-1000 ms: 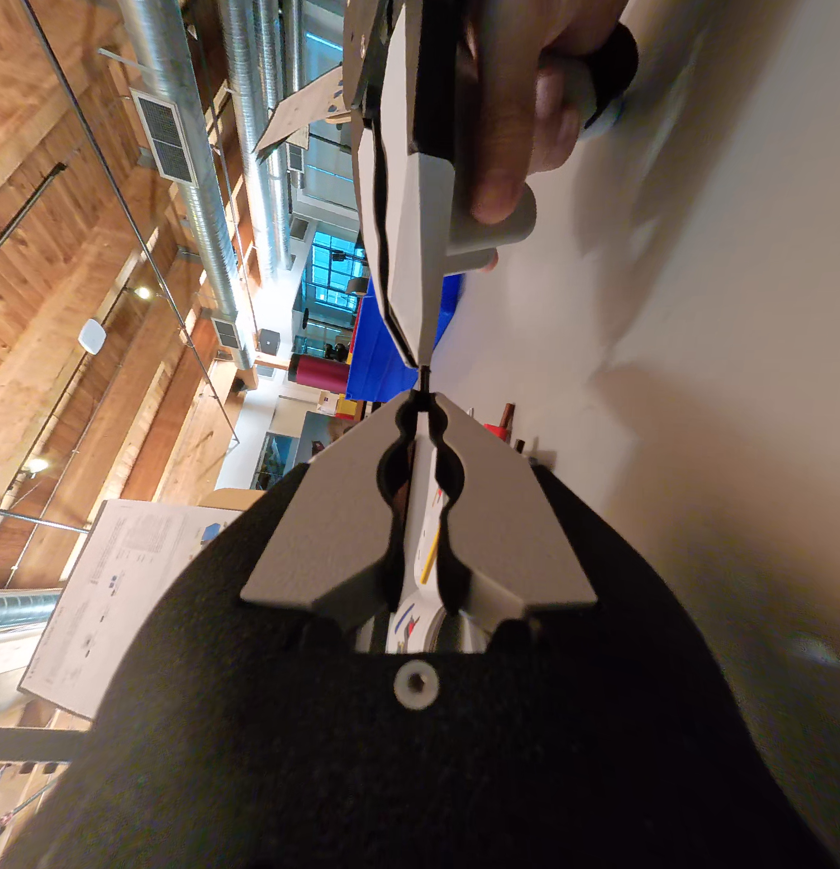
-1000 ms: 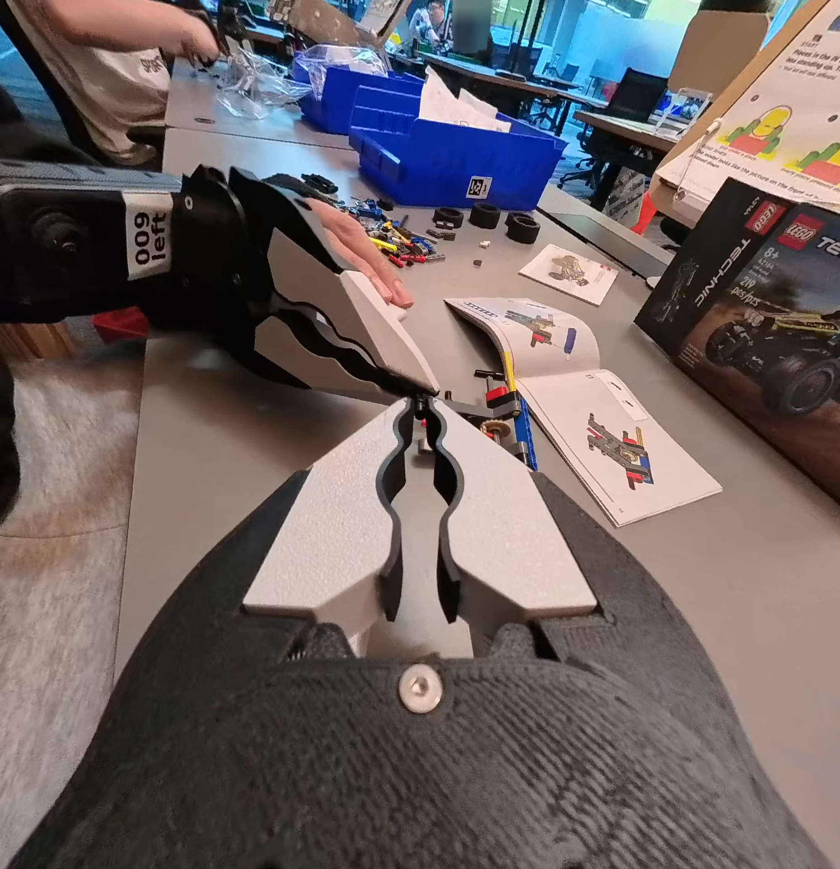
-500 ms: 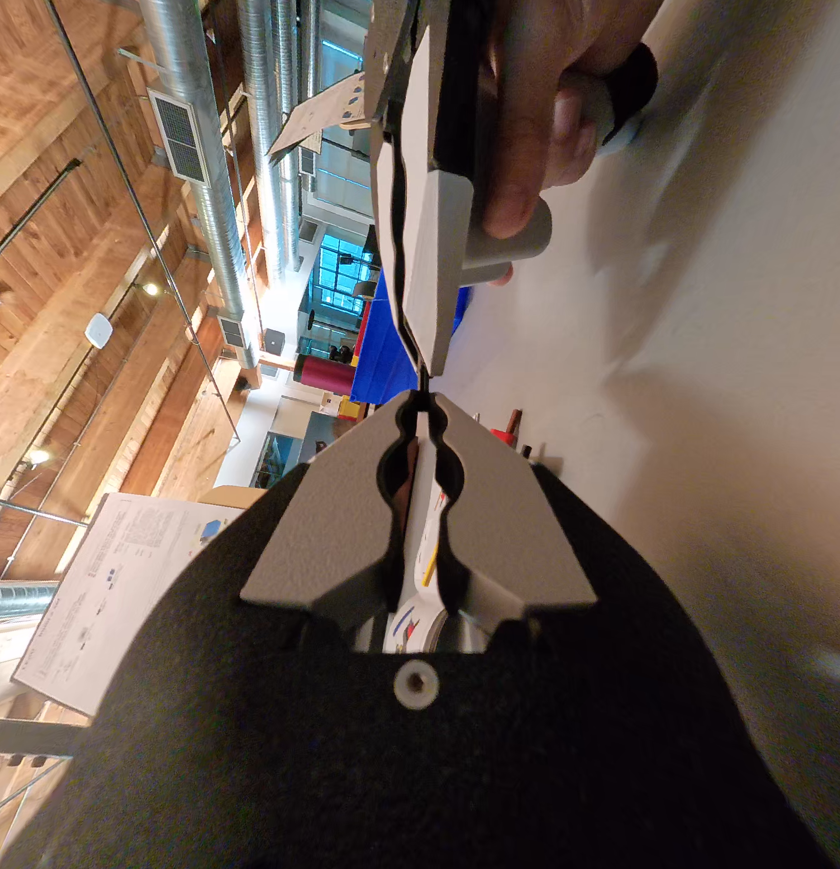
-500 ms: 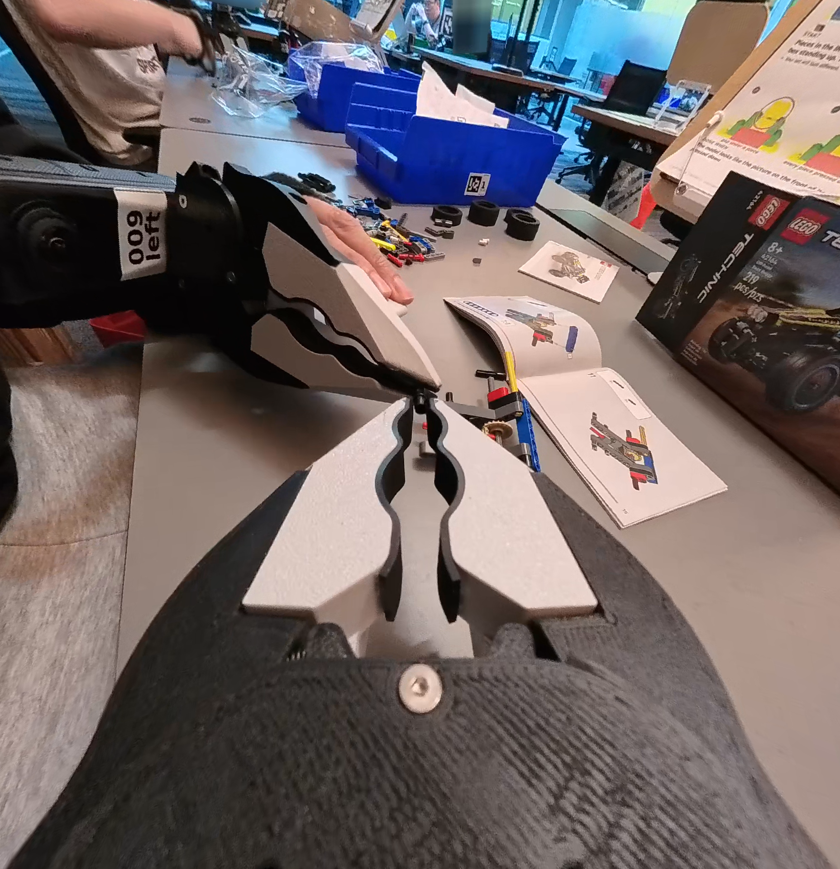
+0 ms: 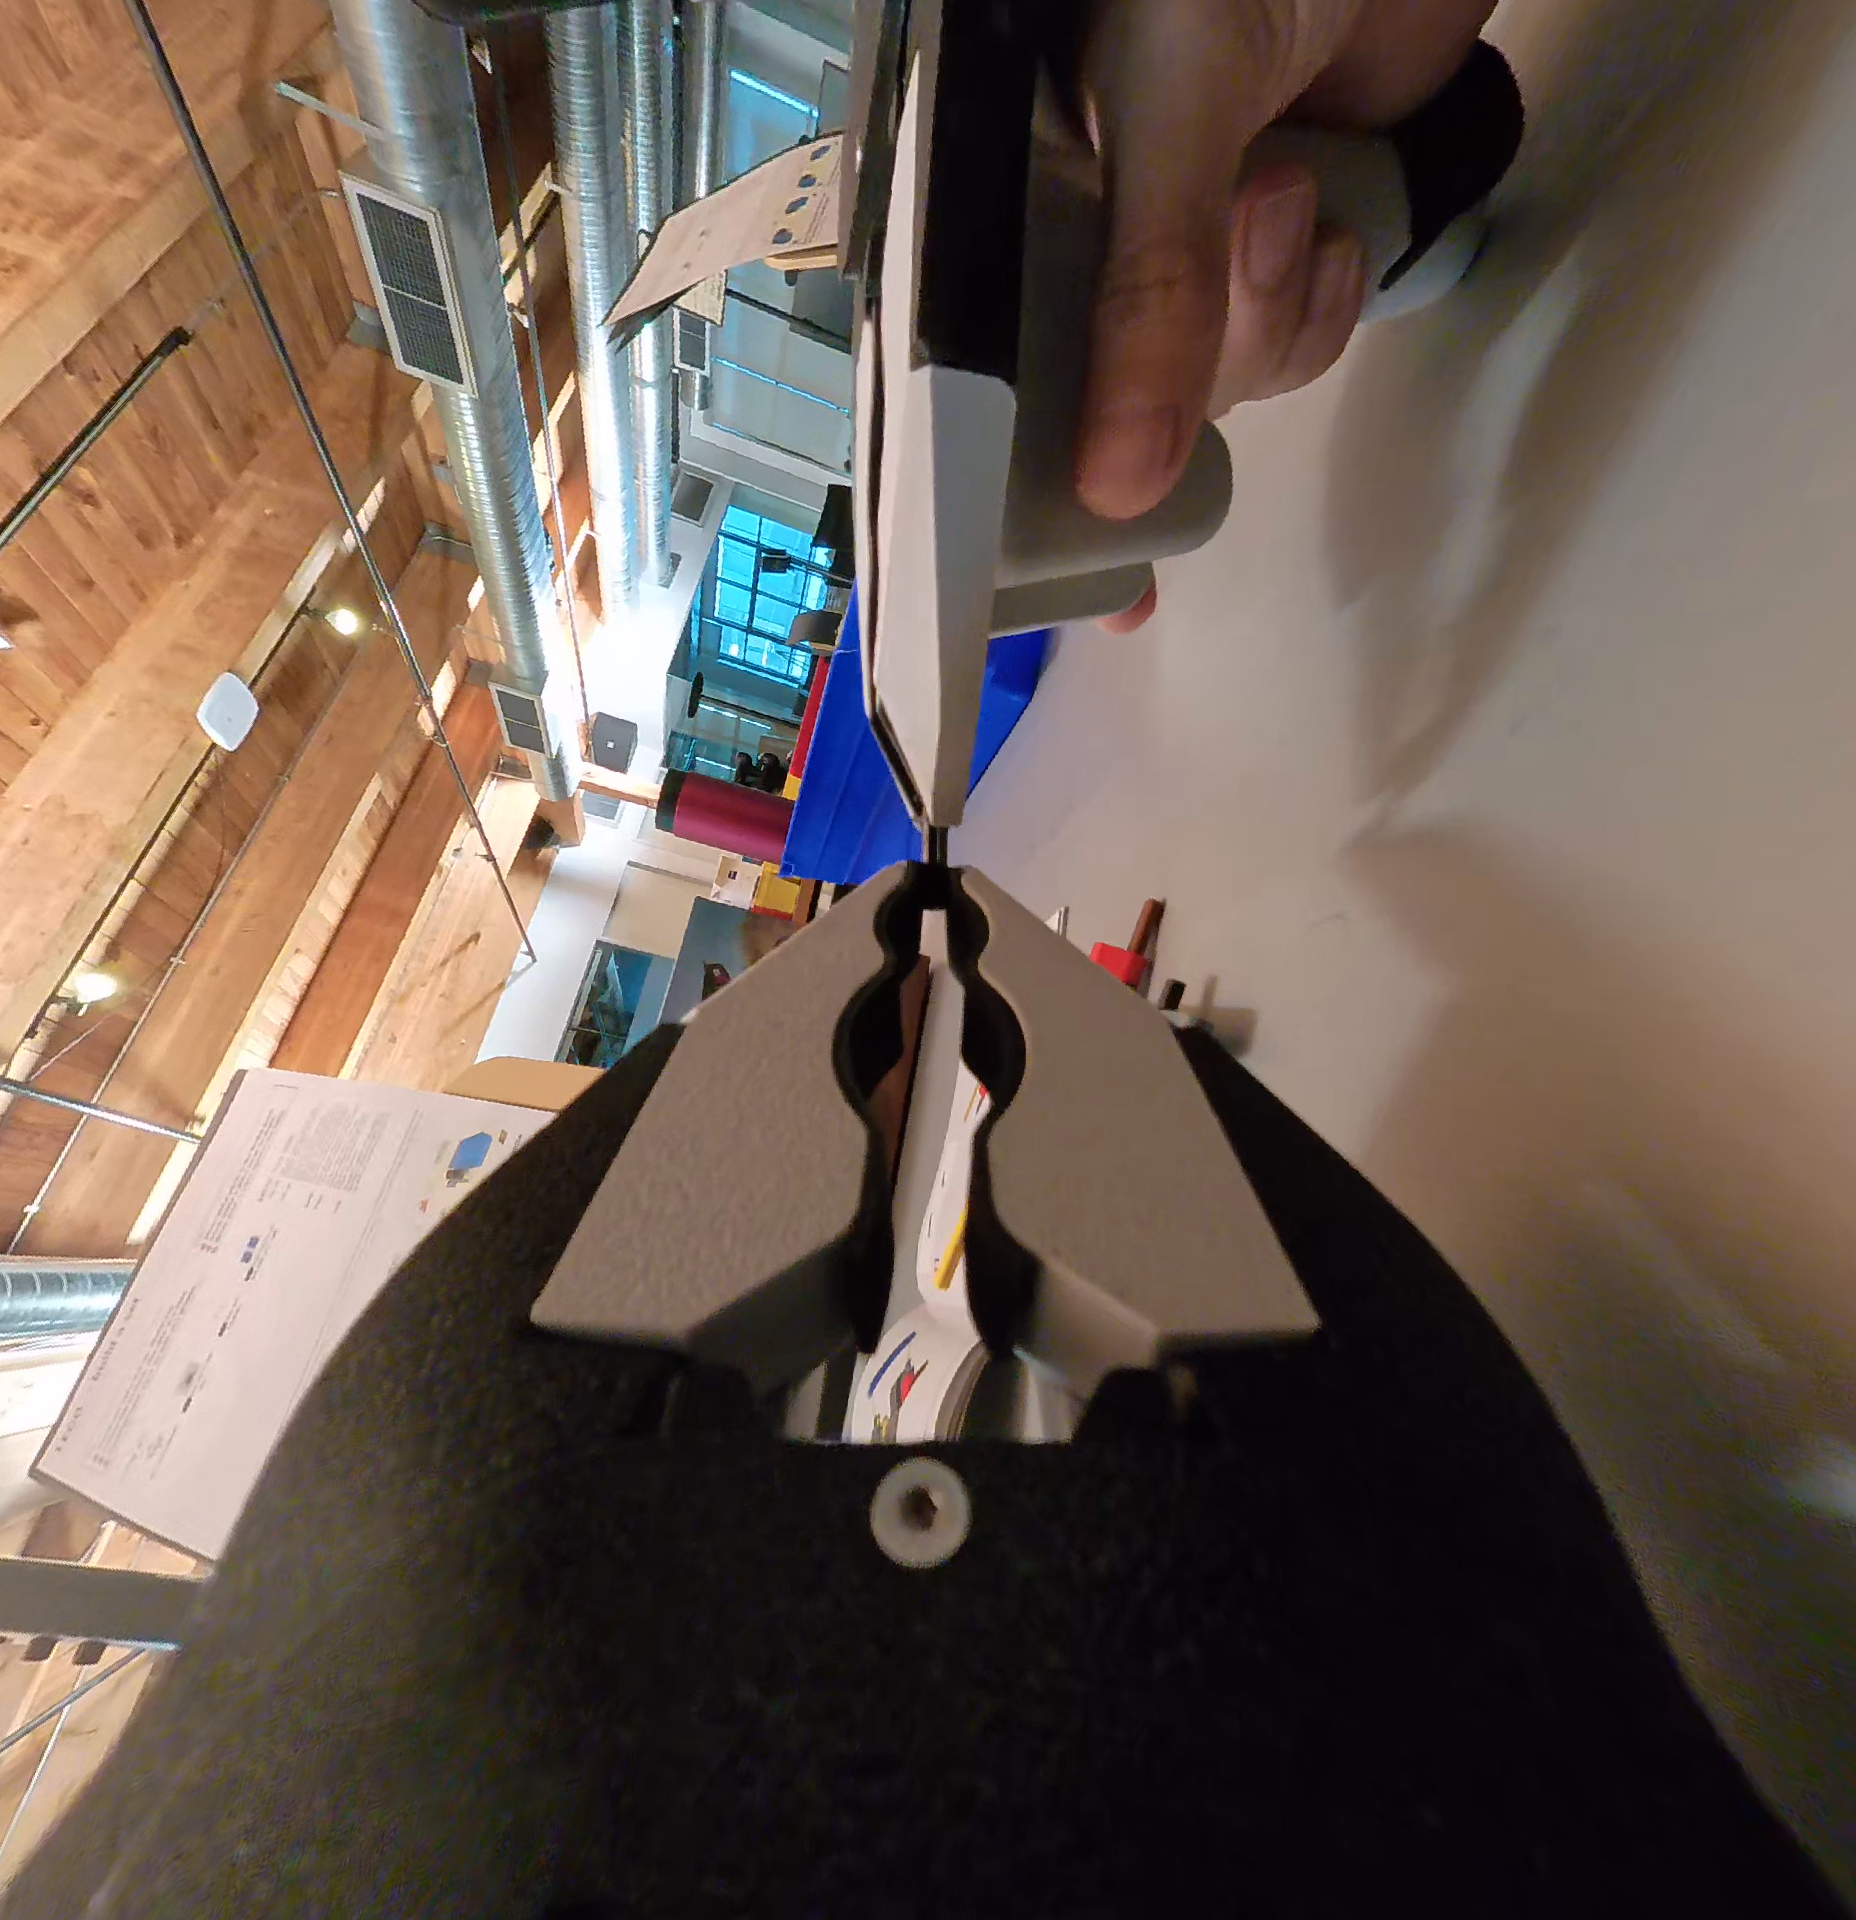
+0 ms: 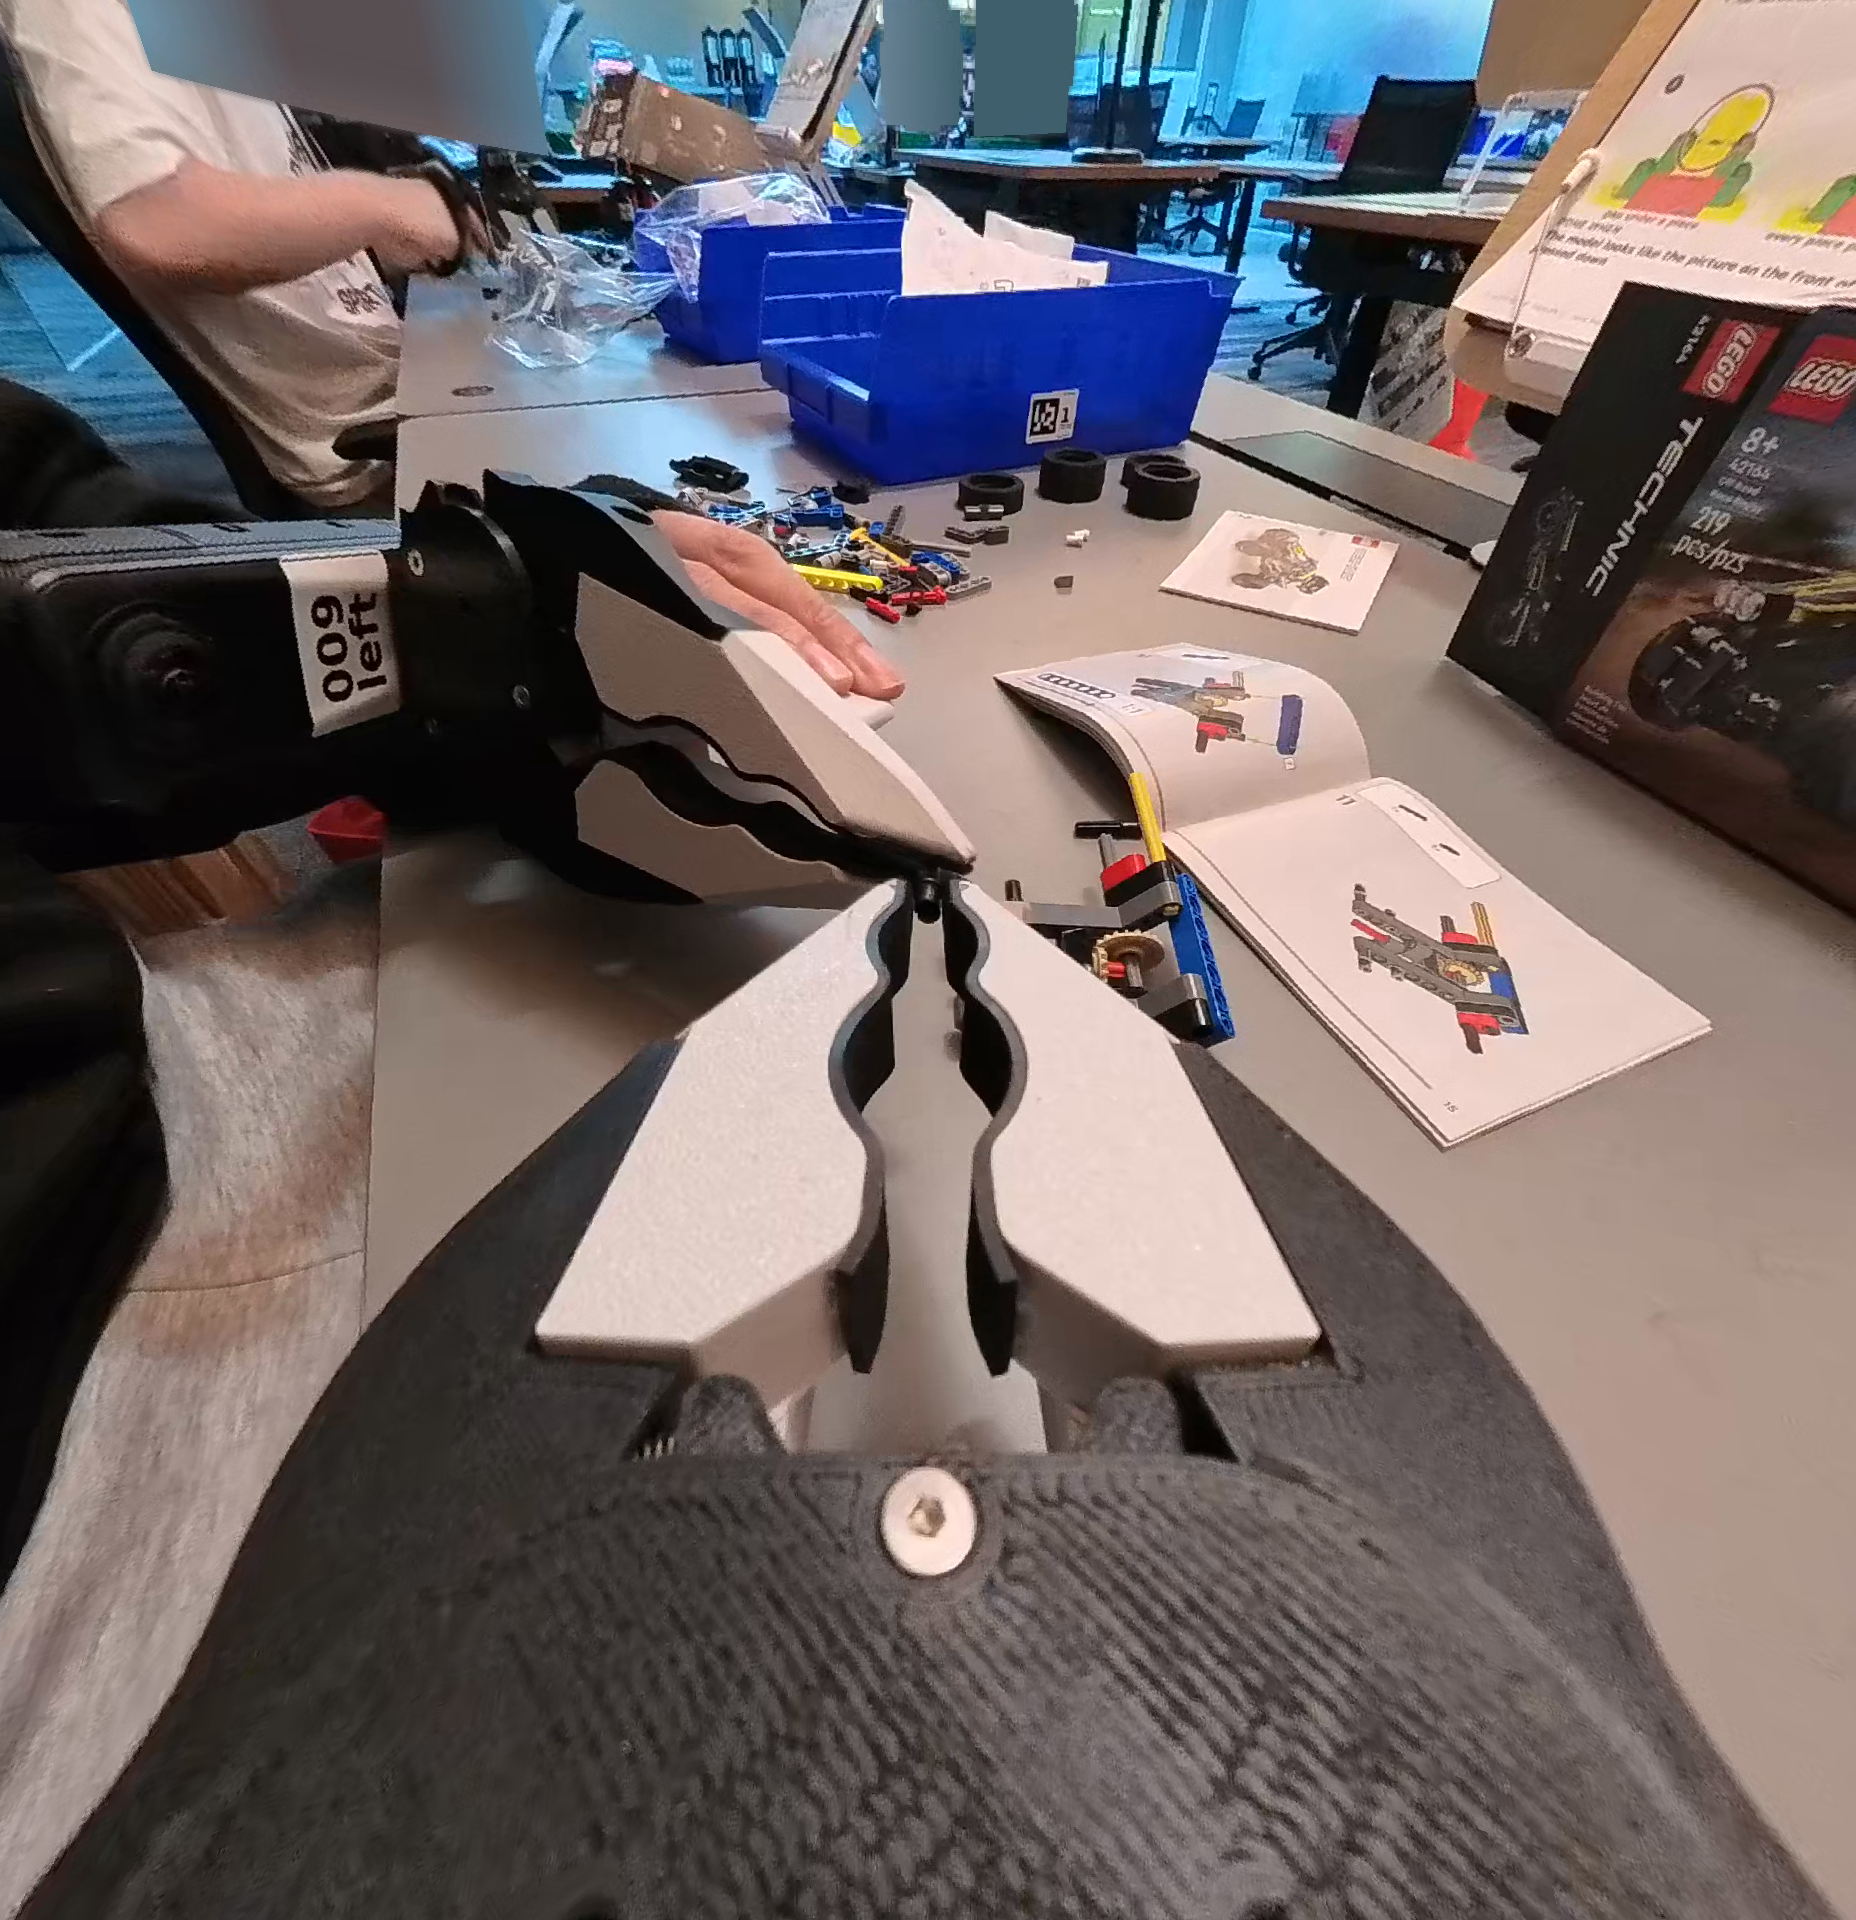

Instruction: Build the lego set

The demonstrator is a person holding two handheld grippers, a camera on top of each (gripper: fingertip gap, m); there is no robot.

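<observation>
Little has shifted over the last second: both grippers keep the same tip-to-tip pose, and the camera has only crept a touch closer to the table (image 6: pixel 1526 1299). From largest to smallest, at two o'clock in my right wrist view stands the set's box (image 6: pixel 1672 540), at twelve the blue bins (image 6: pixel 986 343), and at three the open manual (image 6: pixel 1350 904). The half-built chassis (image 6: pixel 1152 935) lies touching the manual's near edge, just right of my fingertips, and the loose parts (image 6: pixel 862 561) are scattered at twelve, well beyond, with three tyres (image 6: pixel 1069 478) by the bins. The left gripper (image 6: pixel 929 854) comes in from nine o'clock, the right gripper (image 6: pixel 929 902) from six, and both are closed to a slit on one tiny black pin (image 6: pixel 926 896) held between their tips above the table. In the left wrist view the same pin (image 5: pixel 939 850) shows as a thin black stub bridging the two noses. I judge this a hand-over or re-grip, and the risk is plain: each side has only a sliver of the pin, so if one lets go before the other is seated, or the two pull slightly off-axis, it could twist out, drop and roll under the manual or off the table's near edge. Squeezing harder might instead shoot it out sideways.
</observation>
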